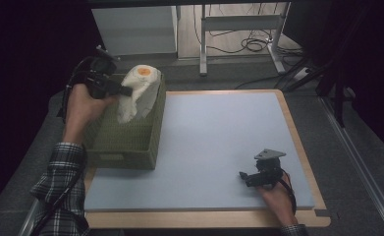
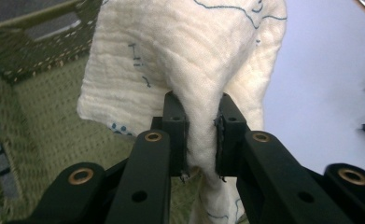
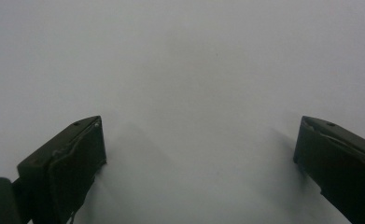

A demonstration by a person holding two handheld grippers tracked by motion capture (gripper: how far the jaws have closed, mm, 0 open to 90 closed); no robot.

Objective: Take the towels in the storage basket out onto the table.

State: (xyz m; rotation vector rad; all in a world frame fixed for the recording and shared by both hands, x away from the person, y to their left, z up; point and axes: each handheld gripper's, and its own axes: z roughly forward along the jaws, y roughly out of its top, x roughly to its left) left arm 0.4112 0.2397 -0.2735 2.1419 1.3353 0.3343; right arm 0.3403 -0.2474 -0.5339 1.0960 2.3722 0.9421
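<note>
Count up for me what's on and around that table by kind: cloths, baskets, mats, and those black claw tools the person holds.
Cream cloth: 1, pinched in the left gripper above the basket
Green woven basket: 1
Pale blue mat: 1
Grippers: 2, the left one and the right gripper, which is open over the mat
Total: 5
</note>
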